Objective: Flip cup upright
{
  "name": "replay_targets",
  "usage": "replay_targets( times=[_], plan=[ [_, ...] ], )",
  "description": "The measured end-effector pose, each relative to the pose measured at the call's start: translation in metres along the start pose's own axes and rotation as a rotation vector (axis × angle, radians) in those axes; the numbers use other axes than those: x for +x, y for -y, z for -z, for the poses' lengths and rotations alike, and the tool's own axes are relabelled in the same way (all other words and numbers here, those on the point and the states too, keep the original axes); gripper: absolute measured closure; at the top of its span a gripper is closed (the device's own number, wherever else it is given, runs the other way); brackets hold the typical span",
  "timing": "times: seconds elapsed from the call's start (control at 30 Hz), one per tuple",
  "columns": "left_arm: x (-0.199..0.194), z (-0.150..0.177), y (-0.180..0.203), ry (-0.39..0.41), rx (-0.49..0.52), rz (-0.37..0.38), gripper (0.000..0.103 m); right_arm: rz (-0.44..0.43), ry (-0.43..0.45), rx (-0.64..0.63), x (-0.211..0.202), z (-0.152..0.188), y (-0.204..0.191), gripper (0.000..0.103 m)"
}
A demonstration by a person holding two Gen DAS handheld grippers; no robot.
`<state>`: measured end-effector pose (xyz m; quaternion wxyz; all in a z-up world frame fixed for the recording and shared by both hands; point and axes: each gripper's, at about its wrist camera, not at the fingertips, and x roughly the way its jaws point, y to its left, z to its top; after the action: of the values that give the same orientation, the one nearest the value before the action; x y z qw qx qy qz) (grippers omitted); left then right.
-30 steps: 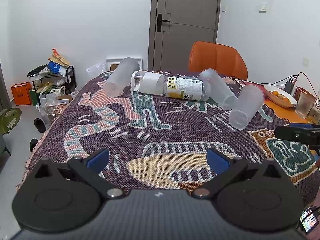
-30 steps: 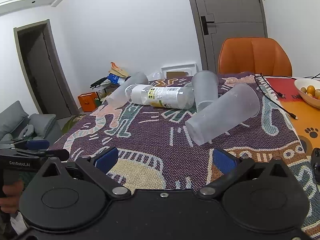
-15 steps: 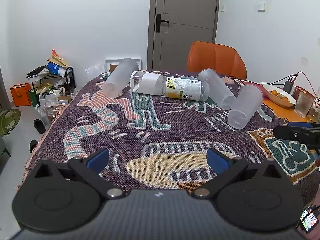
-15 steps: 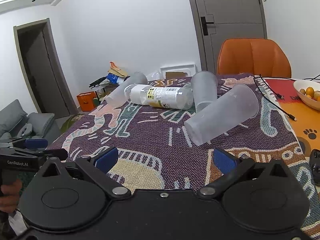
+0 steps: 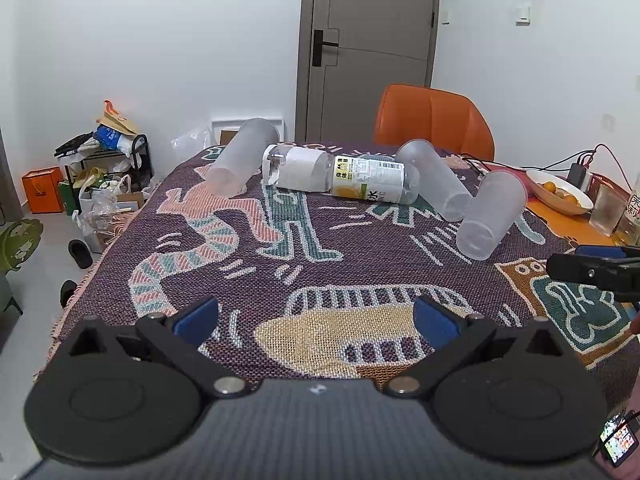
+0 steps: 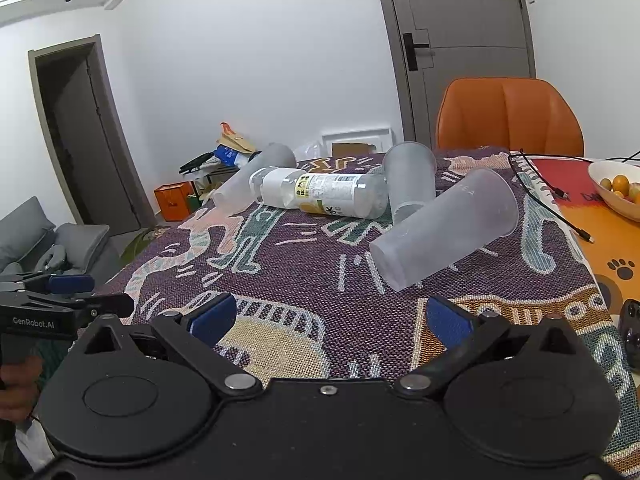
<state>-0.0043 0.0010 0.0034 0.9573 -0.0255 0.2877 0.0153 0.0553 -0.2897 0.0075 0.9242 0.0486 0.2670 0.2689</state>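
Lying on its side on the patterned woven worktop (image 6: pixel 304 264), the nearest frosted translucent plastic cup (image 6: pixel 446 229) sits ahead of the wide-open, empty right tool (image 6: pixel 328 318); the left tool (image 5: pixel 316 318) gapes empty too.

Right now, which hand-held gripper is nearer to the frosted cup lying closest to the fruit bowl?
Right. The right hand-held gripper is open just before the frosted cup. The left hand-held gripper, also open, sits farther back, with the cup ahead to its right.
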Motion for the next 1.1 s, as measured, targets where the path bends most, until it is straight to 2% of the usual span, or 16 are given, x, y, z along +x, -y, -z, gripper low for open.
replay_targets(
  times=[0.67,1.1],
  plan=[
    [0.005,0.001,0.0,-0.007,0.002,0.005,0.0,0.001,0.0,0.007,0.0,0.001,0.002,0.0],
    [0.024,-0.002,0.0,-0.029,0.001,0.008,0.0,0.031,-0.008,0.054,0.009,0.003,0.021,0.0]
  ],
)
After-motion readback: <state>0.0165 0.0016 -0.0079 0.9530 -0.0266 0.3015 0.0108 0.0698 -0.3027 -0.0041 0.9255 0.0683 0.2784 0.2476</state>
